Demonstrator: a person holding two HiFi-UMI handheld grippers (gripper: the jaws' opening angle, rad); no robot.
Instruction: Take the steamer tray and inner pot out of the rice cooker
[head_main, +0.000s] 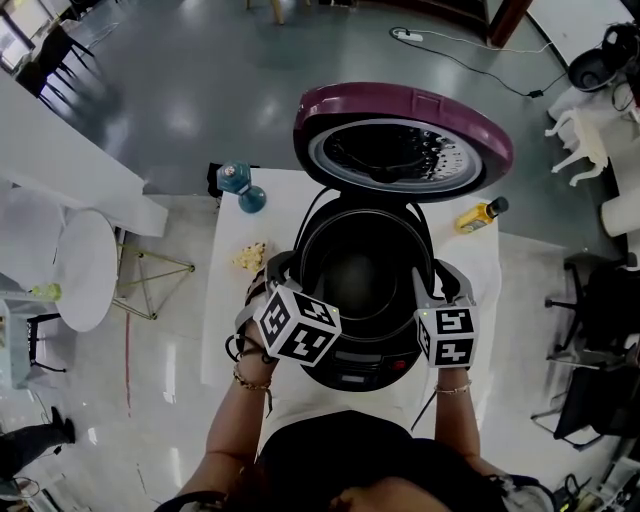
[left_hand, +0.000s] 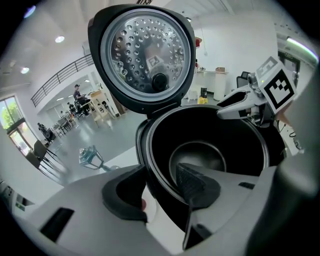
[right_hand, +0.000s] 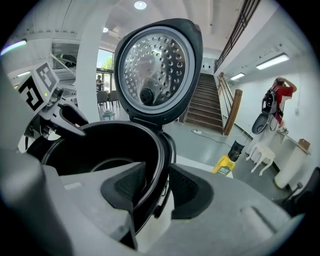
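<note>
Looking steeply down on a white table (head_main: 228, 310), with a black rice cooker (head_main: 360, 372) at its middle. At the cooker's far side, the lid (head_main: 400, 105) thrown back on its hinge: maroon outside, a round perforated metal plate inside, facing the opening. Down in the cooker's well, the inner pot (head_main: 360, 270): sits dark and fully seated, rim just inside the cooker's top edge, round floor showing in both gripper views.

At the cooker's left edge, the left gripper (left_hand: 161, 192), tilted downward, jaws astride the cooker's wall: one pad (left_hand: 195, 182) inside the pot, the second pad (left_hand: 125, 200) outside the shell, with a strip of white showing between that outer pad and the shell. Stands spread, clamps nothing, the rim merely between the pads. At the cooker's right edge, the right gripper (right_hand: 159, 187) in mirror placement: inner pad (right_hand: 131, 186) within the pot, outer pad (right_hand: 186, 190) just beside the shell, rim and wall between them, a thin gap on the outer side. Likewise apart, pinches nothing. Over the cooker's front corners, the left marker cube (head_main: 298, 325) and the right marker cube (head_main: 447, 337).

Behind the cooker to its right, a yellow bottle (head_main: 480, 213) with a dark cap. Behind the cooker to its left, a teal bottle (head_main: 240, 185). Just left of the cooker, a small crumpled pale-yellow scrap (head_main: 250, 256).
</note>
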